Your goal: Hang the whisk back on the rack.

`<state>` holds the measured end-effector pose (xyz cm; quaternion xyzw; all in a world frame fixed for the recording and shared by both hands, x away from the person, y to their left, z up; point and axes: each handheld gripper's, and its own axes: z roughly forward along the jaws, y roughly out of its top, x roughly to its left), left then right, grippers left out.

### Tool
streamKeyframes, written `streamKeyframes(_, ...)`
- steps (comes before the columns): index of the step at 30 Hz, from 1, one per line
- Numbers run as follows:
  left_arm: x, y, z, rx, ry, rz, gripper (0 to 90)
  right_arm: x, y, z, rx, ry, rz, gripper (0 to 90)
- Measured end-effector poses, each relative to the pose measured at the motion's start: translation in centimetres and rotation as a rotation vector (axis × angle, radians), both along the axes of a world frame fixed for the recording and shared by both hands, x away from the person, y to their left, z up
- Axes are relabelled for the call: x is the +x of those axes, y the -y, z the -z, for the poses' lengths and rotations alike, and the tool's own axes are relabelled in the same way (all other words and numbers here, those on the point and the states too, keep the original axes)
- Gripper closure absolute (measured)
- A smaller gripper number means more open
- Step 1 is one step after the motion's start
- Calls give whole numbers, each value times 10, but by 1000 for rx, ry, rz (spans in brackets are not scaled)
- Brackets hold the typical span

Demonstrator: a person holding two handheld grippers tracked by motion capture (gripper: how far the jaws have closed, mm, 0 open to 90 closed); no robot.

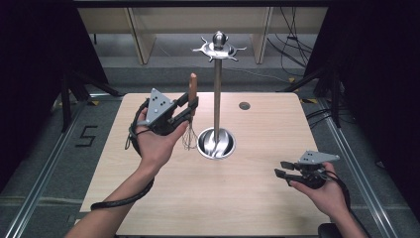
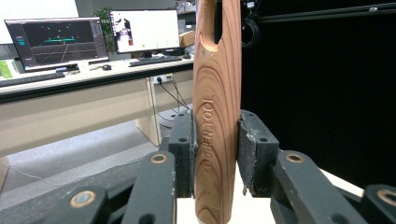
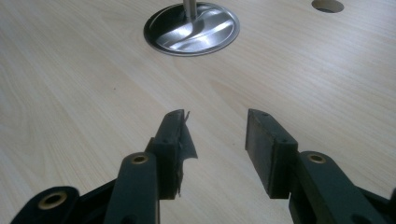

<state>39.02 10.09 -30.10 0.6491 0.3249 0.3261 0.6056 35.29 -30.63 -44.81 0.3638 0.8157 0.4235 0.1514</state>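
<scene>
The left gripper (image 1: 187, 110) is clamped on the whisk (image 1: 190, 116) by its wooden handle, upright beside the hanging stand (image 1: 217, 94); likely next, hooking its hole onto a prong; the right gripper (image 1: 283, 168) idles, apart, above the surface (image 1: 257, 198).

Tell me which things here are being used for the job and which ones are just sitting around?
In use:
- whisk, held upright by its wooden handle
- left gripper, shut on the handle
- metal stand with hooks on top, right beside the whisk, probably where it hangs

Just there:
- right gripper, open, holding nothing
- round hole in the table
</scene>
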Motion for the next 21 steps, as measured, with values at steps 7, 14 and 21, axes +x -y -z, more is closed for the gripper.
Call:
streamKeyframes(7,1,4,-4,2,8,-10,688,0,1,-1,-12,-8,-6,584)
streamKeyframes(14,2,10,-9,5,24,-23,688,0,1,0,-13,-7,-6,583)
streamKeyframes(21,4,14,-13,7,33,-31,687,0,1,0,-13,-8,-6,583)
